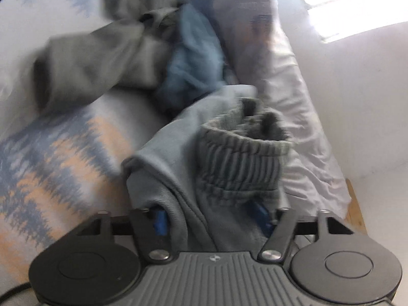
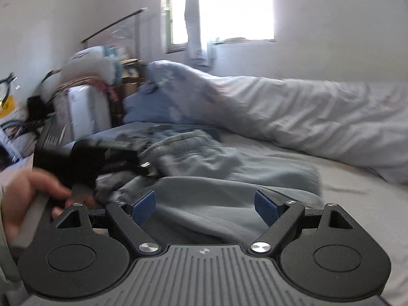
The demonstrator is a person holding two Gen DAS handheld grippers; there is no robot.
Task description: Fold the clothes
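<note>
**Obs. 1:** Jaws on the left gripper (image 1: 211, 219) are part closed with grey garment (image 1: 229, 191) bunched between them. Blue pads (image 1: 160, 220) mostly buried in the cloth. Whether they pinch it, cannot tell; picture blurred.

**Obs. 2:** Noted. What sits ahead of those jaws?

**Obs. 1:** Ribbed elastic waistband (image 1: 244, 153) stands up just beyond the fingertips. Further ahead, a crumpled blue garment (image 1: 193, 61); left of that, a darker grey piece (image 1: 97, 61). All on a patterned blue-and-orange bed cover (image 1: 58, 158). Pale duvet (image 1: 293, 81) runs along the right of the jaws.

**Obs. 2:** Right gripper (image 2: 205, 207): jaws wide, nothing between them. Blue pads (image 2: 144, 204) both clear, hovering above grey fabric that lies under and ahead of them.

**Obs. 1:** Left side of those jaws?

**Obs. 2:** A hand (image 2: 28, 199) around a handle, carrying the other black gripper into the clothes pile. Beyond, the rumpled duvet and a bright window (image 2: 221, 7).
</note>
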